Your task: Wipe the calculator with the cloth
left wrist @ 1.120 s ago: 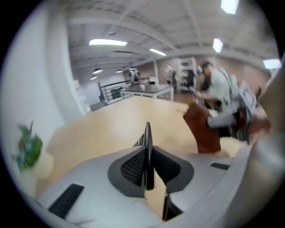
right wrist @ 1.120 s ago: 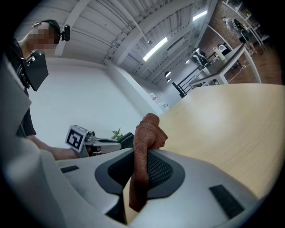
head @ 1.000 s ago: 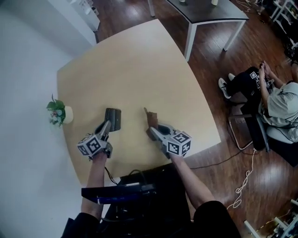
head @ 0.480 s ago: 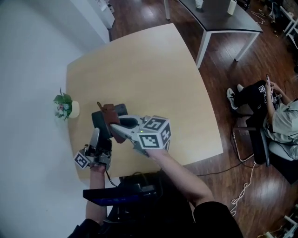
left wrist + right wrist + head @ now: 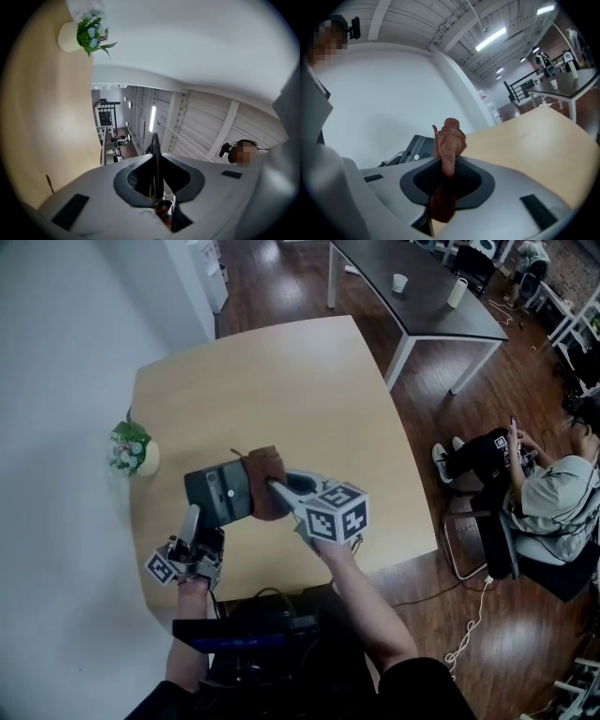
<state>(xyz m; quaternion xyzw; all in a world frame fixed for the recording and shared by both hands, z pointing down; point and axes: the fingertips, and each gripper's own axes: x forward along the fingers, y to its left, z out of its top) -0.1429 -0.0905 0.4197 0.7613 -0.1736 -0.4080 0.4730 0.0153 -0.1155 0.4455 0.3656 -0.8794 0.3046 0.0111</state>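
The left claw is squeezed shut on the edge of the calculator, holding it up over the counter, near the flower pot. The right claw pinches the brown cloth by the calculator's side away from the pot.

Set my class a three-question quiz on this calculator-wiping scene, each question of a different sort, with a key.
1. True or false: the right gripper is shut on the cloth.
2. Which gripper holds the calculator? A. left B. right C. neither
3. Fill in: in the head view, the plant stands near the table's ____ edge.
Key: 1 true; 2 A, the left gripper; 3 left.
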